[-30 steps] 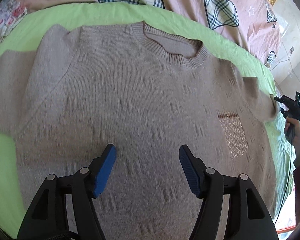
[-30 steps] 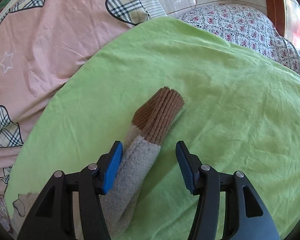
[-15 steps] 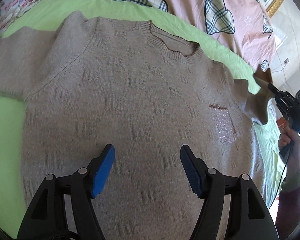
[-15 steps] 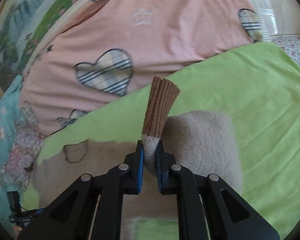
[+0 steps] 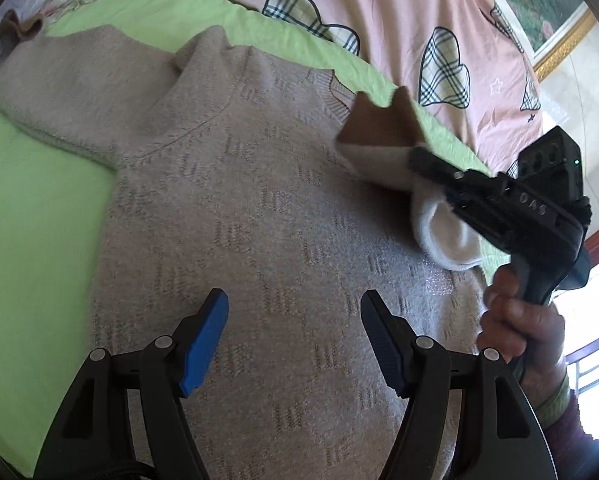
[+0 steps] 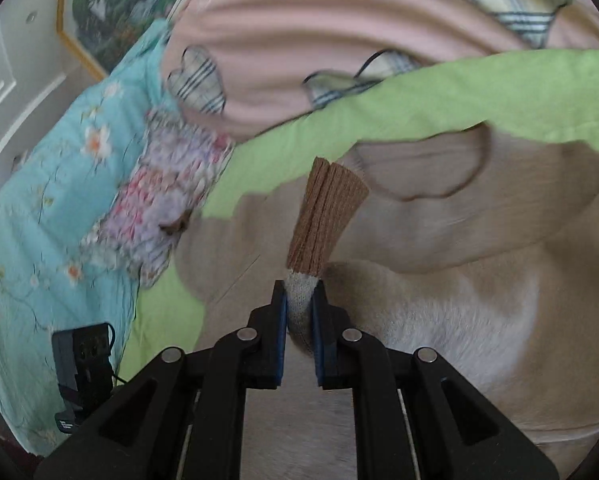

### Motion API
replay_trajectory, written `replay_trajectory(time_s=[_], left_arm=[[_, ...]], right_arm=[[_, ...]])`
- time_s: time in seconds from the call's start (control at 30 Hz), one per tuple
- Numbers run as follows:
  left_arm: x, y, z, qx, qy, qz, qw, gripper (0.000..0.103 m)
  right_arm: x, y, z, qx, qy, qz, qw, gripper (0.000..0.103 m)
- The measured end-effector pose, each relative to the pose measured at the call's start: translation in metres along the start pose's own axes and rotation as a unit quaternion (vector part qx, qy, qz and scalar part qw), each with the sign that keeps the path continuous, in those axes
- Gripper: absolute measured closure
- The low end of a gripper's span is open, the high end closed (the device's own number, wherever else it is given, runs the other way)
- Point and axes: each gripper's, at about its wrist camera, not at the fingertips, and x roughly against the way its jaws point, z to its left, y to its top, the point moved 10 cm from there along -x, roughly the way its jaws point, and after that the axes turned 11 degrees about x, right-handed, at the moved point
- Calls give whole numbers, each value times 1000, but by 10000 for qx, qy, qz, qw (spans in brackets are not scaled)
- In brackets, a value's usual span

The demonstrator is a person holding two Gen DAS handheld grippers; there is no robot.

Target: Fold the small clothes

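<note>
A beige knitted sweater [image 5: 259,216] lies face up on a green sheet [image 5: 31,208], its other sleeve [image 5: 59,80] stretched to the far left. My left gripper [image 5: 295,336] is open and empty, hovering over the sweater's lower front. My right gripper [image 6: 299,304] is shut on the sweater's right sleeve, just behind its brown ribbed cuff [image 6: 325,220], and holds it lifted over the chest. In the left wrist view the right gripper [image 5: 423,160] and the folded-over sleeve [image 5: 383,152] show at the right, near the neckline [image 6: 423,172].
A pink quilt with plaid hearts [image 5: 419,24] lies behind the sheet. A turquoise floral blanket [image 6: 39,200] and a flowered cloth [image 6: 159,200] lie at the left in the right wrist view. A framed picture [image 5: 539,4] hangs on the wall.
My right gripper shut on the sleeve near the cuff, lifted it and carried it leftward over the sweater's chest. My left gripper stayed open above the lower front.
</note>
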Motion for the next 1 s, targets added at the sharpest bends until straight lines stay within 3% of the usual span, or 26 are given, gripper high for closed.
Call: replay_trajectory(time_s=[0.17,0.2,0.23,0.3,0.47,0.57,0.63,0.67,0.7,0.73,0.77,0.9,1.0], left_arm=[[-7,5,9,285,-213,109,9993,34],[-9,7,9,330,-269,134,9990,34],[-11,11,6,335,-328,152,9988,33],[-16,18,1,299,-365,143,9988,31],[-39,33,-12,147,-287,180,9993,26],[-52,45,-15,155,-222,114,9996,27],[-58,54,-19,149,-214,-14,9997,33],[-59,58,-20,111,-218,-87,9997,53],[-62,59,-25,23,-262,-98,9996,84],[-65,59,-28,-32,-302,-29,9995,93],[-65,59,-32,-88,-311,-6,9995,92],[-25,71,-39,-539,-170,-851,9948,92],[-33,78,-7,-309,218,-759,9964,93]], right_arm=[[-37,-14,11,-2,174,348,9992,86],[-42,-17,11,-72,226,399,9989,80],[-45,-20,12,-154,344,428,9984,62],[-43,-23,10,-197,377,360,9984,46],[-15,-26,2,-337,222,85,9991,46],[12,-28,-14,-431,-108,-116,9989,46],[31,-30,-27,-564,-315,-251,9976,46],[40,-31,-34,-641,-419,-312,9966,46],[49,-33,-40,-701,-514,-371,9955,46],[57,-34,-47,-754,-620,-429,9943,46],[66,-35,-55,-802,-742,-487,9928,46],[113,-36,-91,-961,-1380,-750,9829,46],[144,-38,-128,-1047,-2124,-765,9685,46]])
